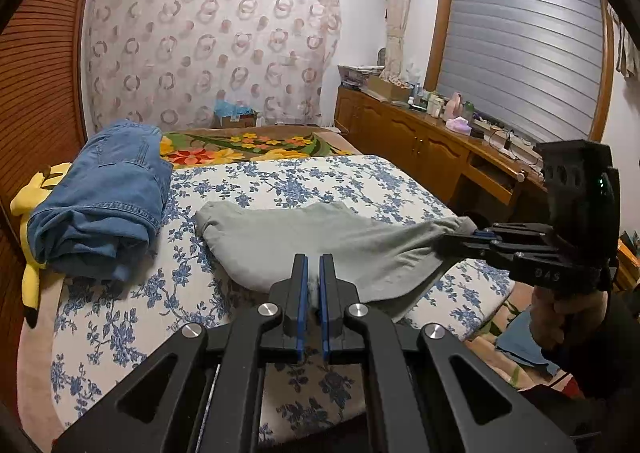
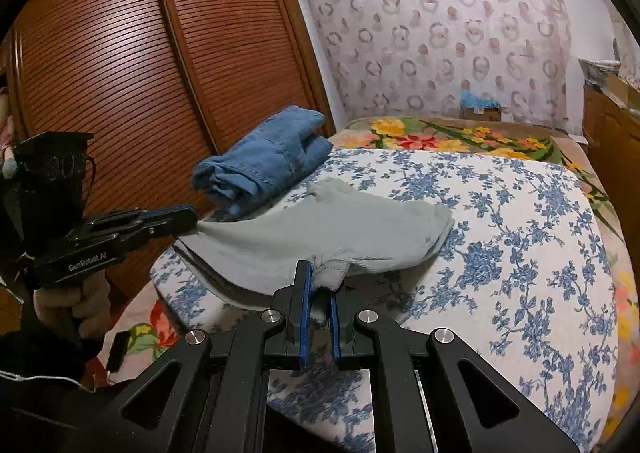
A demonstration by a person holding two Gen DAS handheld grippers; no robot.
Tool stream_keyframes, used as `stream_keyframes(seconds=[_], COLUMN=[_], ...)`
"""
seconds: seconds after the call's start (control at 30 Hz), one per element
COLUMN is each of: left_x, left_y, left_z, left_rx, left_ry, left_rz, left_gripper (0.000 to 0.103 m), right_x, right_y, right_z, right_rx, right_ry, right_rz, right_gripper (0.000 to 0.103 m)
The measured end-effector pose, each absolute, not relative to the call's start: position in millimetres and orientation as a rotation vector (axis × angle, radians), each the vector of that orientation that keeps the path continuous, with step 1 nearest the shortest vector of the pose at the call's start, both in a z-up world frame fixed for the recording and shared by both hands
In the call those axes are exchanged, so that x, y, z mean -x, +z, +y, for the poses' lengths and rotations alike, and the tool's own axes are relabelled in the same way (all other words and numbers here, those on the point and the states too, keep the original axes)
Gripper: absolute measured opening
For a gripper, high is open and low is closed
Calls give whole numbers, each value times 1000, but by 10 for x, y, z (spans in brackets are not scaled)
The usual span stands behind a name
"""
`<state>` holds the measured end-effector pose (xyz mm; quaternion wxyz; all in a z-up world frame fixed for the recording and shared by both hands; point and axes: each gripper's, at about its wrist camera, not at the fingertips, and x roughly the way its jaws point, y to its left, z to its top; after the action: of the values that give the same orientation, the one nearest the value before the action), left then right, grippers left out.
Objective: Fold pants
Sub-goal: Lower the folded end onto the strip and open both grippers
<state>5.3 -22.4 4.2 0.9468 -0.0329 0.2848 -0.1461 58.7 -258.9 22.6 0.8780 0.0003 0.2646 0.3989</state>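
In the left wrist view, the left gripper has its jaws clamped on the near edge of the grey pants. The pants lie across the bed, on the white cover with blue flowers. The right gripper enters from the right, and its jaws are closed on the other end of the pants, which is lifted a little above the cover. A folded pair of blue jeans rests at the left, partly on a yellow plush toy.

In the right wrist view, the right gripper pinches a bunched piece of the grey pants. The left gripper holds the far left corner. The jeans lie behind the pants, just in front of the slatted wooden wardrobe.
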Motion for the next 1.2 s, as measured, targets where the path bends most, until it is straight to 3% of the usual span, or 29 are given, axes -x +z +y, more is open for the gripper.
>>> stream_keyframes(seconds=[0.43,1.2], left_x=[-51,-1390], left_y=[37,-117], left_z=[-235,-9], left_rx=[86,70], left_ry=[-306,-171], left_rz=[566,622], left_gripper=[6,6], right_x=[-507,-1707], right_y=[232,52], right_z=[-2650,-1982], right_rx=[0,-8], right_ry=[815,661], right_rz=[543,575], right_gripper=[8,8])
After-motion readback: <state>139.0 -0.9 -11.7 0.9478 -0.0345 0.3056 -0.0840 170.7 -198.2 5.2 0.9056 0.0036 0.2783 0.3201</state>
